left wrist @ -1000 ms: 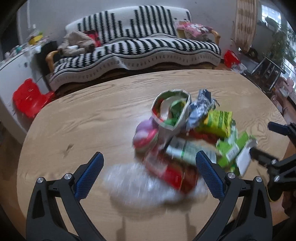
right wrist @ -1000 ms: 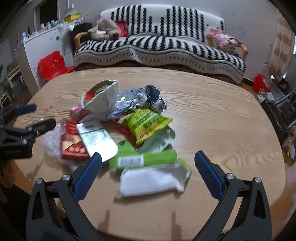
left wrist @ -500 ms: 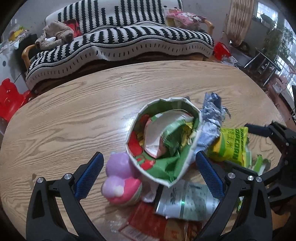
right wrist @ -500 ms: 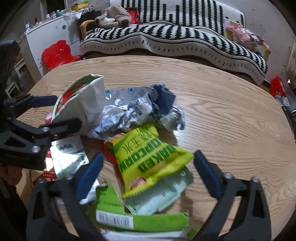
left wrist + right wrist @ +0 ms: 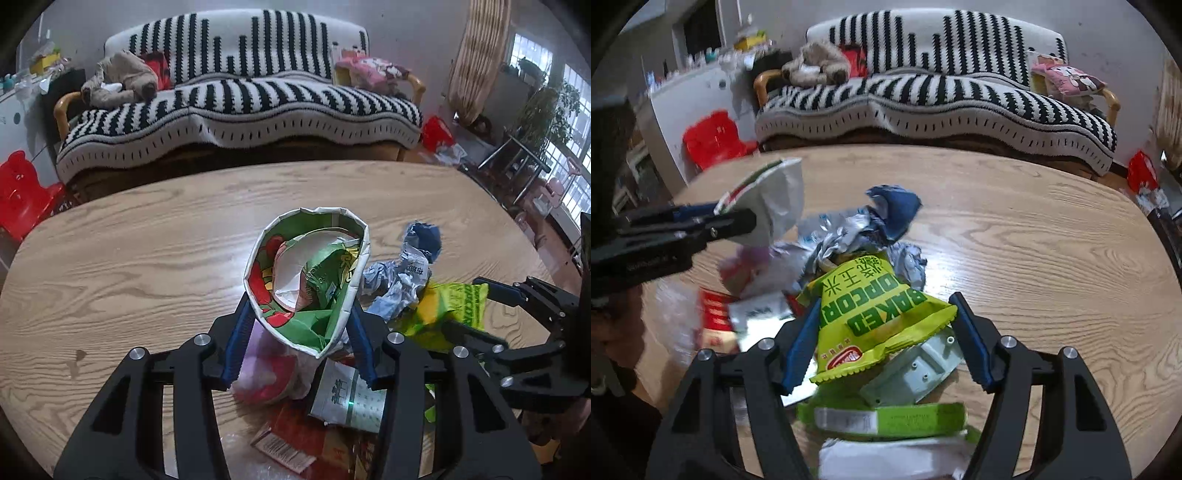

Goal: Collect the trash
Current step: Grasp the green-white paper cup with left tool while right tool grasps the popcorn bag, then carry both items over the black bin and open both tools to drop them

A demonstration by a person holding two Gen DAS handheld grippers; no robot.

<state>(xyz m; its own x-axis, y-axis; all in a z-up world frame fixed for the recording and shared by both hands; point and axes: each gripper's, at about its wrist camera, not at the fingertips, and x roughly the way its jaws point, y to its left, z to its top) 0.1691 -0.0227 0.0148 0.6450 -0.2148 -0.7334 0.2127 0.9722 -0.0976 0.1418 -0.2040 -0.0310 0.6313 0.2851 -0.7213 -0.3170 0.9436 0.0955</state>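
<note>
Two grippers work the trash pile on the wooden counter (image 5: 147, 240): the left gripper (image 5: 299, 339), fingers just narrowed, clasps the open green bag (image 5: 314, 273), while beside it the right gripper (image 5: 886, 343), fingers closing, flanks the yellow-green popcorn bag (image 5: 871, 317).

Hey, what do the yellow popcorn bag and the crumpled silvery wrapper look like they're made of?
Popcorn bag: probably thin plastic film, glossy printed face, serrated sealed edge. Crumpled wrapper: likely metallised foil film; it shines silver and keeps sharp creases.
</note>
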